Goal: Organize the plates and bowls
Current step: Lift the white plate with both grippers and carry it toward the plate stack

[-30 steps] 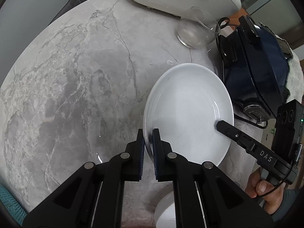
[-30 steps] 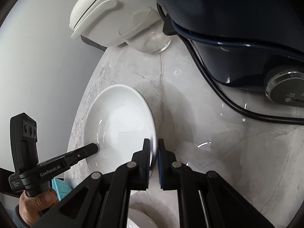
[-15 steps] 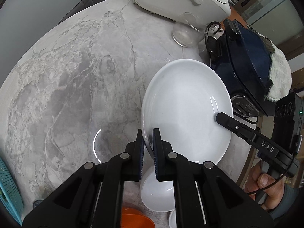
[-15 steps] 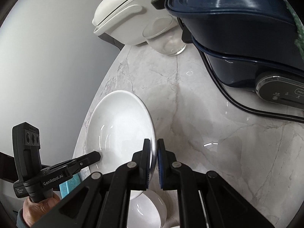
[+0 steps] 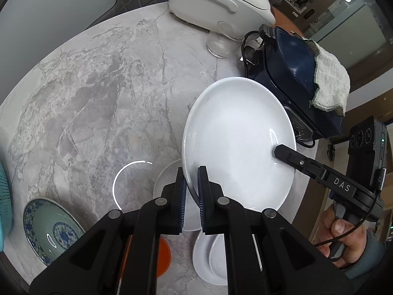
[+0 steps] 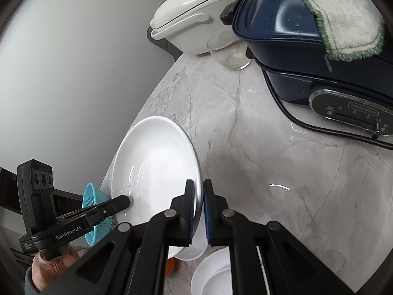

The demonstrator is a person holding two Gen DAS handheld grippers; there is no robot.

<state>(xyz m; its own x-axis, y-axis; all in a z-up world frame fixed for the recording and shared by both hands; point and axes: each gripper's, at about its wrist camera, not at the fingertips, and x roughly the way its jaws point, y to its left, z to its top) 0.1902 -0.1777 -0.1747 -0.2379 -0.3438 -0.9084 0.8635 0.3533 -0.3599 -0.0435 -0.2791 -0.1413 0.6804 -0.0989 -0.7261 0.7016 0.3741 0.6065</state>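
Both grippers point down at a slant and hold one big white plate (image 5: 235,132) between them, up in the air over the marble tabletop (image 5: 98,93). The left gripper (image 5: 191,186) is clamped tight on the near rim of the plate. The right gripper (image 6: 198,196) is clamped tight on the rim on the other side. In the left wrist view a hand (image 5: 343,236) with a grey sleeve grips the handle of the right gripper, and the letters "DAS" can be read on its finger. In the right wrist view the other hand (image 6: 51,263) holds the handle of the left gripper, and it says "GenRobot.AI" on the side. Under the lifted plate more dishes sit on the tabletop: one white bowl (image 5: 167,179), one orange bowl (image 5: 164,255) mostly hidden, one more white dish (image 5: 208,258) with a smaller white piece inside it, and one green bowl with a blue pattern (image 5: 49,226) near the left edge. One teal basket (image 6: 93,211) peeks out beside it. At the far side stand one white cooker (image 5: 216,0), one clear glass (image 5: 221,41), and one dark blue cooker (image 5: 292,78) with one pale cloth (image 5: 331,83) lying on its lid. The writing on the blue cooker's panel is too small to read.
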